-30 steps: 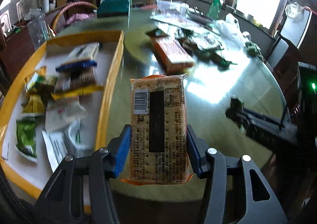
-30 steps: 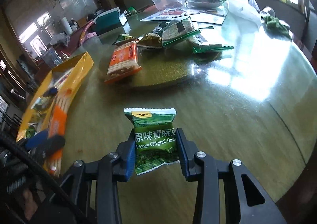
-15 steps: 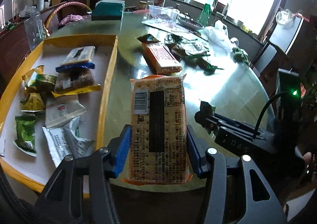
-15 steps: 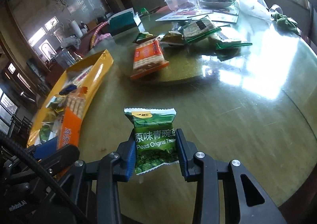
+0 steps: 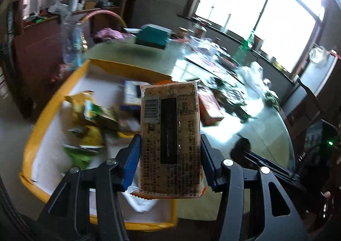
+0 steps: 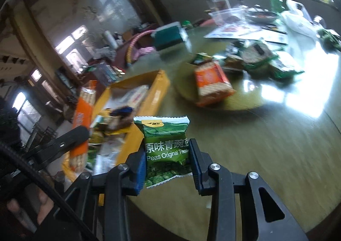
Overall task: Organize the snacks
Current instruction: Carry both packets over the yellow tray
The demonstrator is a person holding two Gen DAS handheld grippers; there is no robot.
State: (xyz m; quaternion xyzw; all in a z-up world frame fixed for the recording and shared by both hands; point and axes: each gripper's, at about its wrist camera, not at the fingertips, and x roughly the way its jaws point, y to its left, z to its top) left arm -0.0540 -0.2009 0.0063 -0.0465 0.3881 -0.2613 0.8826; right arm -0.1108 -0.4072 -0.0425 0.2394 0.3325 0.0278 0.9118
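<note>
My left gripper (image 5: 169, 163) is shut on an orange cracker pack (image 5: 170, 134), held upright above the near right corner of the yellow tray (image 5: 34, 134). The tray holds several snack packets (image 5: 93, 113). My right gripper (image 6: 167, 161) is shut on a green pea packet (image 6: 166, 147), held above the table near the tray (image 6: 158, 83). The left gripper with the cracker pack (image 6: 82, 117) shows at the left of the right wrist view. The right gripper's dark body (image 5: 266, 164) shows at the right of the left wrist view.
The round glass-topped table (image 6: 266, 138) carries a second orange cracker pack (image 6: 211, 83), several green and dark packets (image 6: 262, 55), a teal box (image 6: 168, 36), papers, a plastic tub and a white bag (image 6: 298, 21). Chairs stand at the right (image 5: 309, 100). Both views are blurred.
Both grippers have swung left toward the tray with their snacks still held. The left gripper now hangs over the tray's near corner; the right sits closer to the tray's edge.
</note>
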